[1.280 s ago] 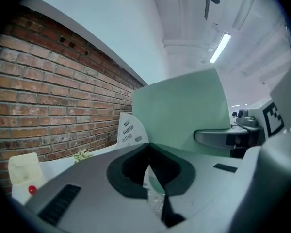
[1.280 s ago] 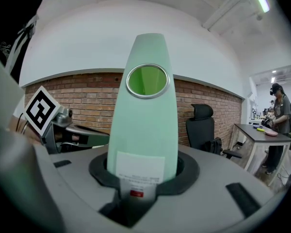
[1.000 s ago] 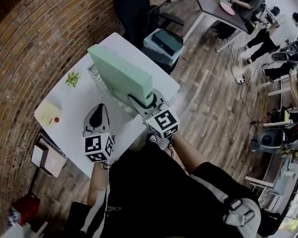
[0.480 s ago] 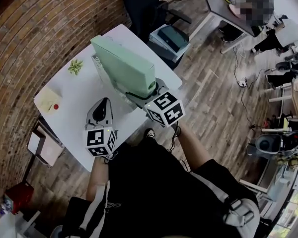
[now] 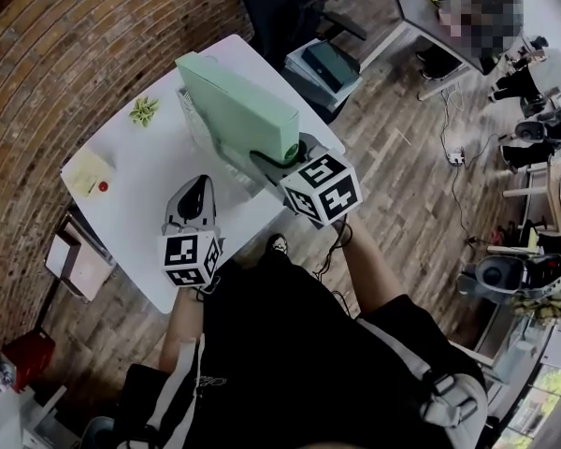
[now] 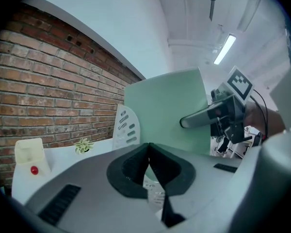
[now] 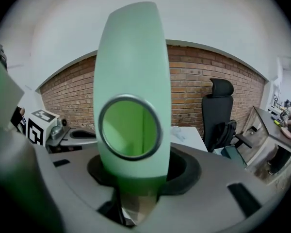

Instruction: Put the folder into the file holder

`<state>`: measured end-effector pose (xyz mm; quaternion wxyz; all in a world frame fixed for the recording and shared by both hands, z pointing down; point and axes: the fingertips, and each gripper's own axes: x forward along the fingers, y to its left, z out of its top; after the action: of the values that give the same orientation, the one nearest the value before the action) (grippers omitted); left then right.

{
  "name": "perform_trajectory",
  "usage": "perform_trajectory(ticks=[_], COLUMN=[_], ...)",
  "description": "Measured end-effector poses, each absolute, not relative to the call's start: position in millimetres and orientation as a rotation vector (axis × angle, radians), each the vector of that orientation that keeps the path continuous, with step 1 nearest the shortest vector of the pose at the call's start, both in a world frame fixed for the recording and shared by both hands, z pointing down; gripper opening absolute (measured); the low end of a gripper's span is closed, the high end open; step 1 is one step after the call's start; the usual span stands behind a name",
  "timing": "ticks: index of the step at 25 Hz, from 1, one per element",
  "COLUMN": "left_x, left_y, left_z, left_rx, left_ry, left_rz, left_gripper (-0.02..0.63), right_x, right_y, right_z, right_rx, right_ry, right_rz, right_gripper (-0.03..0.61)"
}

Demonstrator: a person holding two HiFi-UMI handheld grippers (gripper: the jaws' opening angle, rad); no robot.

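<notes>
- Two marker cubes (image 5: 189,258) are riding nearest the camera, one on each gripper, above the dark-clothed person working them.
- The left gripper (image 6: 148,147) is hovering over the one white table (image 5: 136,195), short of the file holder (image 5: 199,131) and apart from it. Its jaws are meeting at the tips and carrying nothing.
- The right gripper (image 5: 282,154) is reaching in at the file holder's right end and angling downward. Its jaws have just been closing, and they are now pressing on the lower end of the folder's spine, just under the round metal-rimmed finger hole.
- The single mint-green folder (image 5: 238,110) is standing on edge in the file holder and leaning a little, its spine facing the right gripper. Which slot it is sitting in cannot be told.
- The white perforated file holder is showing along the folder's left side.
- One small potted plant (image 5: 143,110) is sitting left of the file holder, near the table's far edge.
- One pale yellow box (image 5: 87,171) with a red dot is lying farther left of the file holder, at the table's corner.
- One black office chair (image 5: 280,7) is standing beyond the file holder, past the table's end.
- A red brick wall (image 5: 65,54) is running behind the file holder, along the table's far side.
</notes>
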<state>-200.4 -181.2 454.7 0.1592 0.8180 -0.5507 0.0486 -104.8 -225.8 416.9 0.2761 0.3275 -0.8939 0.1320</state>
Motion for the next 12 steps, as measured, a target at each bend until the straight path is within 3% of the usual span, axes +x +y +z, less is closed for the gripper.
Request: perform_trajectory(ticks=[12], left_x=[-201.3], left_y=[-181.8], left_z=[456.3], left_rx=[2.328], left_ry=[-1.578], left_rz=[0.146], left_gripper=[0.021], right_x=[-96.6], right_y=[-218.9], right_z=[408.1], right_rx=[1.091], right_ry=[-2.529], right_rz=[0.306], right_gripper=[0.147])
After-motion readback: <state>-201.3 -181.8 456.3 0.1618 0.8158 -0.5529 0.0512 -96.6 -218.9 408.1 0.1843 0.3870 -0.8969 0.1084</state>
